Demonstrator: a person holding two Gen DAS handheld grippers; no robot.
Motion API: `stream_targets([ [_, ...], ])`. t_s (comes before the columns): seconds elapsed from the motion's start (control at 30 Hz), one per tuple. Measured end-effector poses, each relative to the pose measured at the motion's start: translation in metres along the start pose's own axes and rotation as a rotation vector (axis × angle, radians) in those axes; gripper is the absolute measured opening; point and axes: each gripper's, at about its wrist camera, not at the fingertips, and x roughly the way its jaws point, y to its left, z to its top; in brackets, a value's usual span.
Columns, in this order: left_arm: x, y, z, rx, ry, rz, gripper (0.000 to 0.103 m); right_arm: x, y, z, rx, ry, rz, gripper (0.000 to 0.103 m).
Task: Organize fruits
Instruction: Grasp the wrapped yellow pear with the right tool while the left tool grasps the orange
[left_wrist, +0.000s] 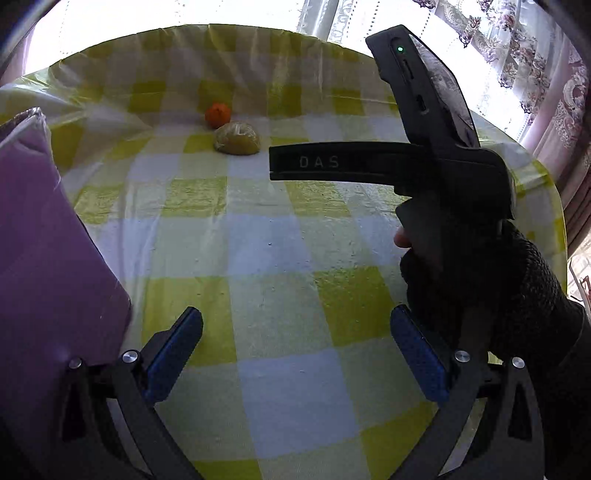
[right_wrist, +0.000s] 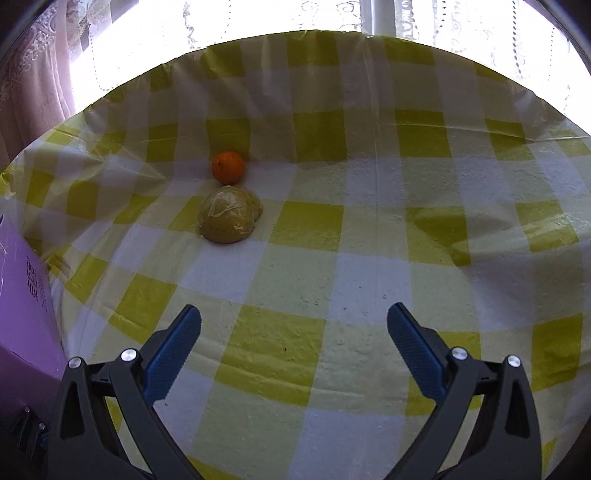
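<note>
A small orange fruit (left_wrist: 218, 115) (right_wrist: 228, 167) lies on the far part of the checked table, touching a yellow-green fruit wrapped in clear film (left_wrist: 237, 139) (right_wrist: 229, 215) just in front of it. My left gripper (left_wrist: 295, 325) is open over bare cloth, well short of both fruits. My right gripper (right_wrist: 293, 321) is open too, with nothing between its blue pads, and the fruits lie ahead and to its left. In the left wrist view the right gripper's black body (left_wrist: 436, 147) is held by a hand in a dark sleeve (left_wrist: 517, 295) at the right.
A purple box (left_wrist: 48, 251) (right_wrist: 26, 306) stands at the left edge, close to my left gripper. The table (right_wrist: 369, 240) has a yellow and white checked cloth. Bright curtained windows (left_wrist: 517, 55) rise behind its far edge.
</note>
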Motion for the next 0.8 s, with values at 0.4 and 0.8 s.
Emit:
stream_targets([
  [0.4,0.000,0.008,0.001,-0.066,-0.020,-0.085,0.098,0.066,0.032,0.059,-0.107,0.079,0.074,0.101],
  [0.8,0.001,0.009,0.002,-0.070,-0.028,-0.086,0.098,0.075,0.057,0.070,-0.184,0.088,0.068,0.061],
])
